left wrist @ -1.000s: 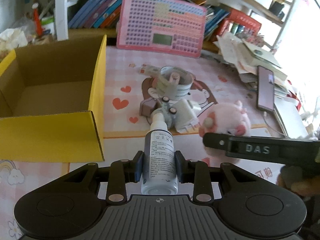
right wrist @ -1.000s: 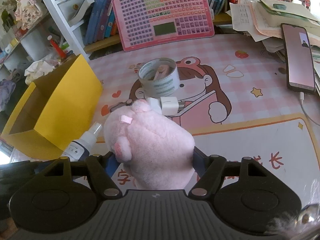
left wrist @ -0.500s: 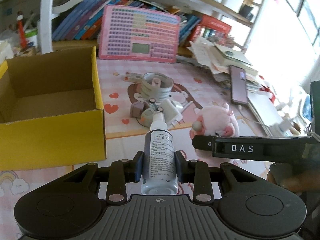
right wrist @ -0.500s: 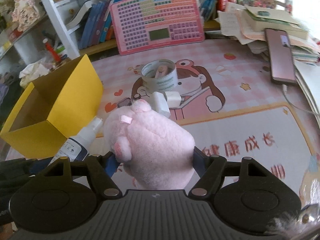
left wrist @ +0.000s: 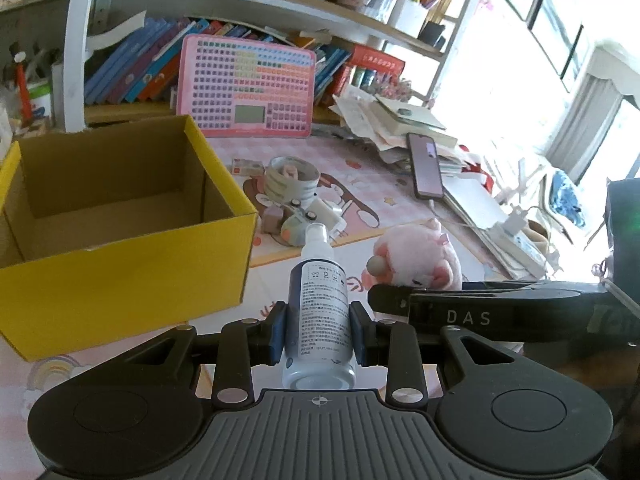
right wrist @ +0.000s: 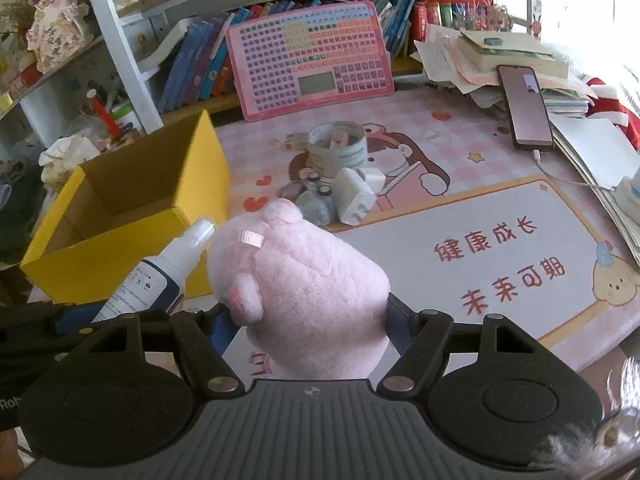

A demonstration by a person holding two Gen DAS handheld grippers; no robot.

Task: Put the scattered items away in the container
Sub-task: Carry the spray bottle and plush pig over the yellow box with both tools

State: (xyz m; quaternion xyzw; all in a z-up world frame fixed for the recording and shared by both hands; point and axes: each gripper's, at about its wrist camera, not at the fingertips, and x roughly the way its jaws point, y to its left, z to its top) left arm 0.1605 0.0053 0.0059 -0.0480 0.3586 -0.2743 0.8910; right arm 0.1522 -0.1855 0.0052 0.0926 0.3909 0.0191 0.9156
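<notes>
My left gripper (left wrist: 319, 332) is shut on a white and dark blue spray bottle (left wrist: 318, 308), held in the air, nozzle forward; the bottle also shows in the right wrist view (right wrist: 160, 276). My right gripper (right wrist: 308, 320) is shut on a pink plush pig (right wrist: 296, 288), seen too in the left wrist view (left wrist: 416, 258). The open yellow cardboard box (left wrist: 132, 252) is ahead to the left, its inside bare (right wrist: 120, 208). A tape roll (left wrist: 292, 180), white chargers (right wrist: 354, 194) and small toys (left wrist: 294, 226) lie clustered on the pink mat.
A pink toy keyboard (right wrist: 308, 60) leans on the bookshelf at the back. A phone (right wrist: 526, 108) on its cable and stacks of papers (left wrist: 400, 120) lie at the right. Shelves with clutter stand at the left behind the box.
Both grippers have risen and pulled back with their loads; the mat items look smaller and farther. The box now sits closer to the left gripper's front left.
</notes>
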